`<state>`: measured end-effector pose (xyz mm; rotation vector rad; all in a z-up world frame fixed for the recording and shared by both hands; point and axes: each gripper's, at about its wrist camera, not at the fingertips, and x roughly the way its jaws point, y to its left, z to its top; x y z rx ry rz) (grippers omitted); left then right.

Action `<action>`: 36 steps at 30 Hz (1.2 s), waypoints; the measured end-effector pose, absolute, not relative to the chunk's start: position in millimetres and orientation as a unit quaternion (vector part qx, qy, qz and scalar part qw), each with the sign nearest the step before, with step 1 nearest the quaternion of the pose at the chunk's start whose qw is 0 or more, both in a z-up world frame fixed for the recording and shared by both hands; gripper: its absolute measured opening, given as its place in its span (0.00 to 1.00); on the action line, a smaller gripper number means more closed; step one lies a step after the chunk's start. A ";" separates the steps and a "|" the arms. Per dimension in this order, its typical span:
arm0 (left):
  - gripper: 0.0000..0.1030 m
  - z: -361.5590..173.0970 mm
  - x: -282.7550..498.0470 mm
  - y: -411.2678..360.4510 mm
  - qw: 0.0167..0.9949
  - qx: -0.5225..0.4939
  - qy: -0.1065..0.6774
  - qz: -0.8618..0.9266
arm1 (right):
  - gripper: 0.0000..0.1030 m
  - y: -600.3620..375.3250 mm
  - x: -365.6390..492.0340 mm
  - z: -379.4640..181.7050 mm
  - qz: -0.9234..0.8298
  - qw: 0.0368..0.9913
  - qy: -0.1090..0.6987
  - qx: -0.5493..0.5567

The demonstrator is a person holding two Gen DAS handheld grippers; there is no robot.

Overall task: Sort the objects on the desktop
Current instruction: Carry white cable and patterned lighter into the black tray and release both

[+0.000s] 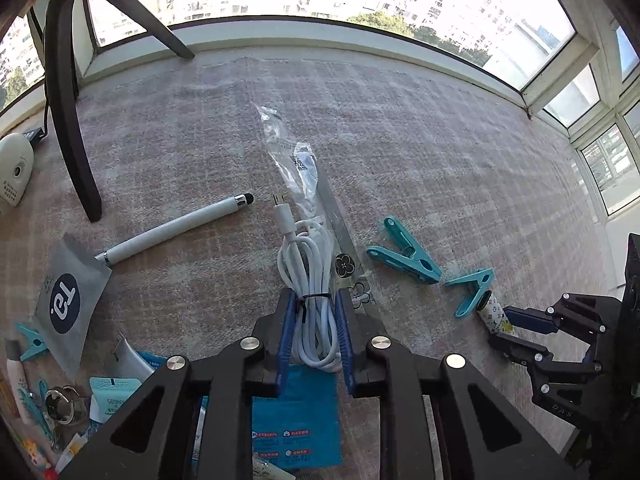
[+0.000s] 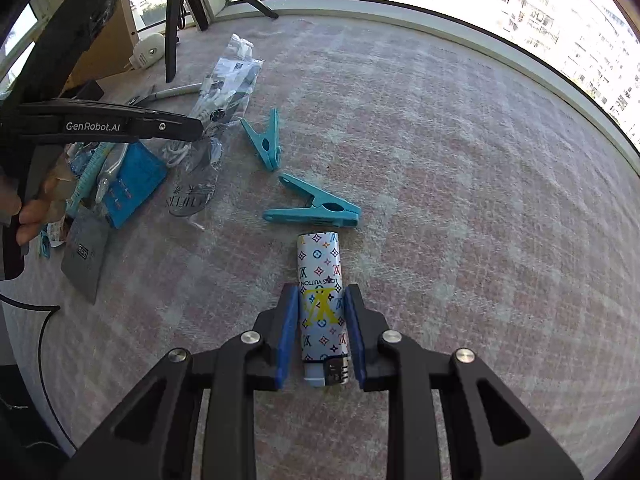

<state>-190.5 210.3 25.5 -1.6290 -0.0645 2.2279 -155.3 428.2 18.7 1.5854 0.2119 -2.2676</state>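
your left gripper (image 1: 313, 312) has its jaws clamped on the coiled white cable (image 1: 310, 280); your right gripper (image 2: 322, 312) grips the patterned lighter (image 2: 322, 300), its long axis lying along the jaws.

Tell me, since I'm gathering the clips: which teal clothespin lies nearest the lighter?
The teal clothespin lying crosswise just beyond the lighter; the other clothespin sits farther off, by the plastic bag.
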 end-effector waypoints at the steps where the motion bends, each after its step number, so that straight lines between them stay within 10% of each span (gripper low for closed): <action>1: 0.18 30.9 -185.9 211.7 0.196 -0.579 -0.024 0.791 | 0.23 428.0 -155.0 18.6 -0.804 0.182 0.074 0.561; 12: 0.17 38.5 -159.5 208.0 0.210 -0.583 0.018 0.785 | 0.23 425.1 -145.4 13.7 -0.809 0.170 0.046 0.561; 18: 0.43 22.8 -162.9 211.0 0.218 -0.594 0.021 0.774 | 0.23 418.8 -147.4 12.0 -0.806 0.163 0.061 0.566; 22: 0.17 20.7 -157.3 232.9 0.226 -0.584 0.065 0.777 | 0.23 420.8 -149.3 12.4 -0.806 0.158 0.059 0.567; 36: 0.17 82.1 -113.6 182.8 0.229 -0.539 0.035 0.810 | 0.22 433.9 -100.2 62.5 -0.843 0.140 -0.047 0.517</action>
